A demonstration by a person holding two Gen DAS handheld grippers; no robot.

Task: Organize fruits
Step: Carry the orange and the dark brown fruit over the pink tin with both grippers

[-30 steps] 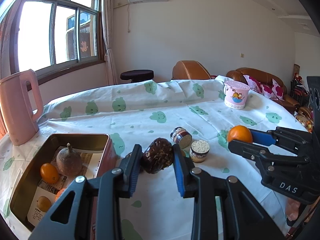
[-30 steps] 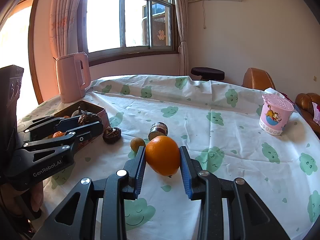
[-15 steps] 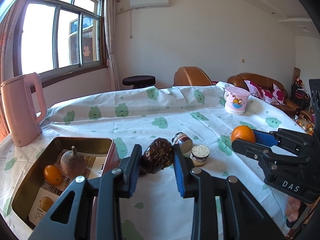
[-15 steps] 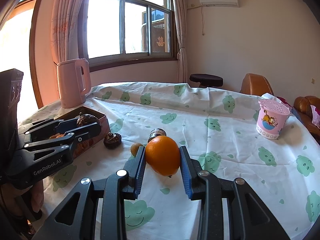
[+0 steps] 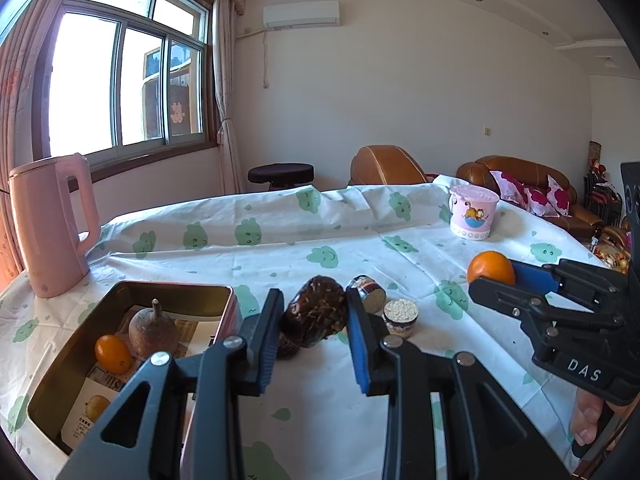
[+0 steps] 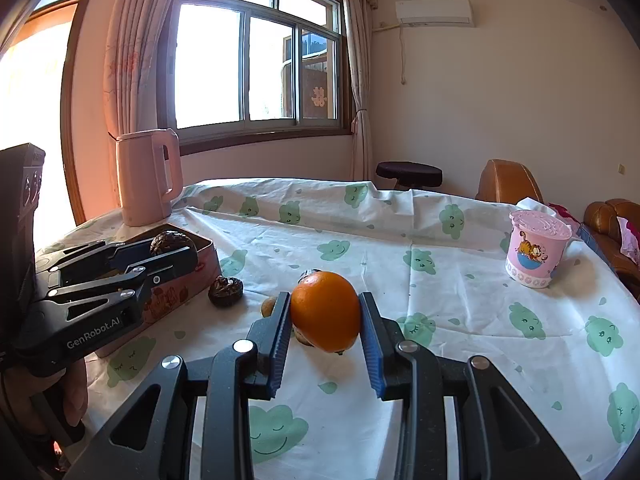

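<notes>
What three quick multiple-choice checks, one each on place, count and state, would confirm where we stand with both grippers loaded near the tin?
1. Where does the tall pink plastic kettle stand?
A. Inside the tin
B. On the tablecloth behind the tin
C. On the sofa

2. How many fruits lie in the rectangular metal tin?
A. Two
B. Five
C. None

3. What is the right gripper doing?
A. Open over the pink cup
B. Shut on nothing
C. Shut on the round orange

Answers: 1 B, it stands beyond the tin's far corner. 2 A, a small orange citrus fruit and a brown stemmed fruit. 3 C, both pads press its sides.
</notes>
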